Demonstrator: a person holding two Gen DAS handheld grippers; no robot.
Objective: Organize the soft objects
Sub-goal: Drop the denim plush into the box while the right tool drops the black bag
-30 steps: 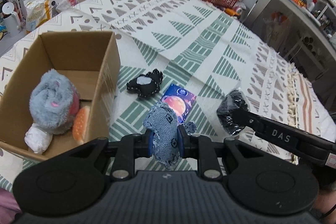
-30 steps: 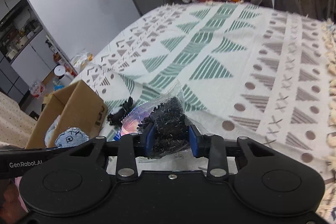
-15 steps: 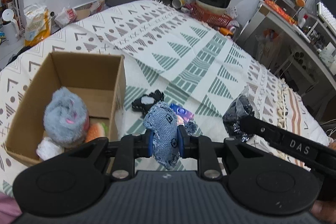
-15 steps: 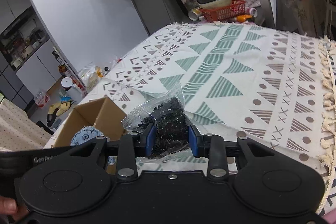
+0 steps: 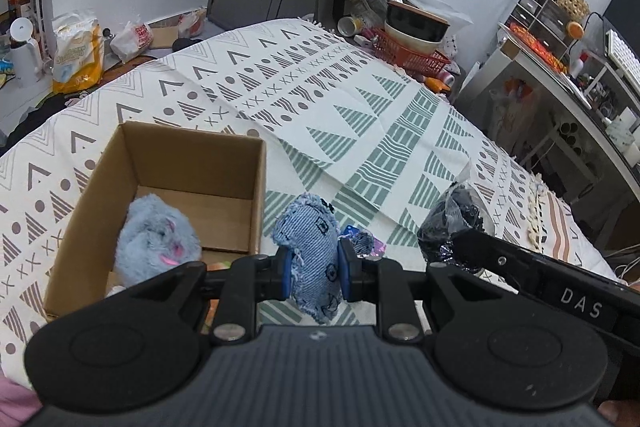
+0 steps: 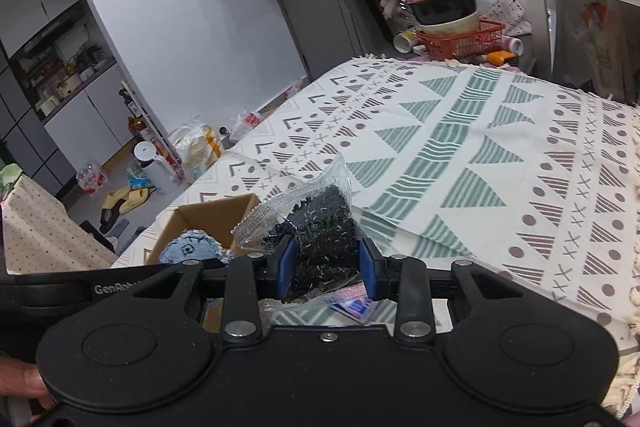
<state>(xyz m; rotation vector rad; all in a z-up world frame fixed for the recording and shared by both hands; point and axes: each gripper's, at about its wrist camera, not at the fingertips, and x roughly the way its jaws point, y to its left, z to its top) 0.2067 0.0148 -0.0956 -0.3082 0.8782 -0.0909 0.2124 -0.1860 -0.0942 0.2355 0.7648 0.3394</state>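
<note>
My left gripper is shut on a blue denim plush, held in the air just right of the open cardboard box. Inside the box lies a grey fluffy toy. My right gripper is shut on a clear bag of black beads, also lifted above the patterned cloth. That bag appears in the left wrist view to the right of the denim plush. In the right wrist view the denim plush shows in front of the box.
A purple card lies on the cloth under the grippers. A red basket with stacked bowls stands past the bed's far end. A desk with clutter lines the right side. Bags and a white jug sit on the floor at left.
Both grippers have risen with their loads, so the bed and box look farther away. The black plush and purple card have slipped mostly out of view behind the left gripper.
</note>
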